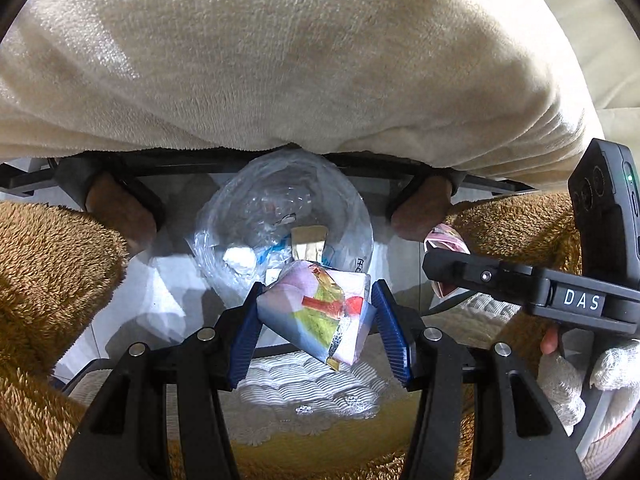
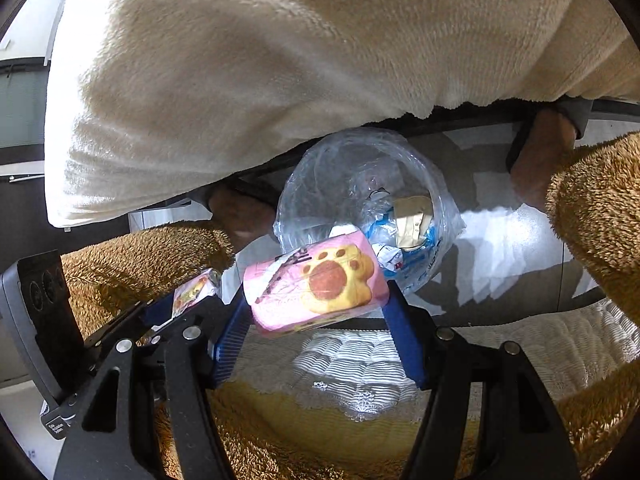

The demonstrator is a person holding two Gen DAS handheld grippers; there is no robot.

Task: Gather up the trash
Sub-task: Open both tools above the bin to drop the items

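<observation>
My left gripper [image 1: 318,300] is shut on a white snack wrapper [image 1: 316,312] with red, yellow and green print, held above a clear plastic trash bag [image 1: 280,216] on the floor. My right gripper [image 2: 316,300] is shut on a pink wrapper [image 2: 316,288] with a paw-shaped bun picture, held over the same bag [image 2: 360,184]. The bag holds crumpled paper and other wrappers. The right gripper shows at the right of the left wrist view [image 1: 436,272], the left gripper at the left of the right wrist view [image 2: 176,304].
A cream fleece garment [image 1: 280,60] fills the top of both views. Brown fleece legs [image 1: 52,264] flank the bag, with two feet in dark slippers [image 1: 120,212] on the pale floor [image 1: 168,280]. A white quilted cushion [image 1: 312,384] lies below the grippers.
</observation>
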